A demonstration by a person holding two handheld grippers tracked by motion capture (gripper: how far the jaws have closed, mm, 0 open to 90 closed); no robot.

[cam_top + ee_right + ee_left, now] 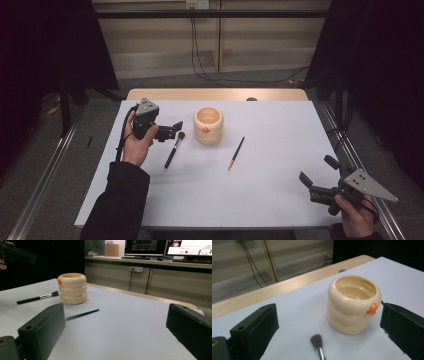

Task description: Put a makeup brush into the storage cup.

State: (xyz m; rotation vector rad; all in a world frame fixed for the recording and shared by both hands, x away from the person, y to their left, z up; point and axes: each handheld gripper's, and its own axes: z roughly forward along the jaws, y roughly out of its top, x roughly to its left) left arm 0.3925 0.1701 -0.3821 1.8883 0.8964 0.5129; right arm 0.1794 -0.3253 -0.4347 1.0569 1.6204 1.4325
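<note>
Your left gripper (171, 131), jaws wide, hovers over the makeup brush (173, 149) beside the cream ringed cup (208, 125); your right gripper (314, 176), jaws wide, sits near the table's (270, 190) front-right edge.

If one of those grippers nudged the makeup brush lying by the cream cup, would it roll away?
Probably a little: the makeup brush has a slim round handle and lies flat on the smooth white table. Its bristle tip looks soft and would likely bend, not resist. It seems light, so the open left gripper close above it could easily skid it sideways.
</note>
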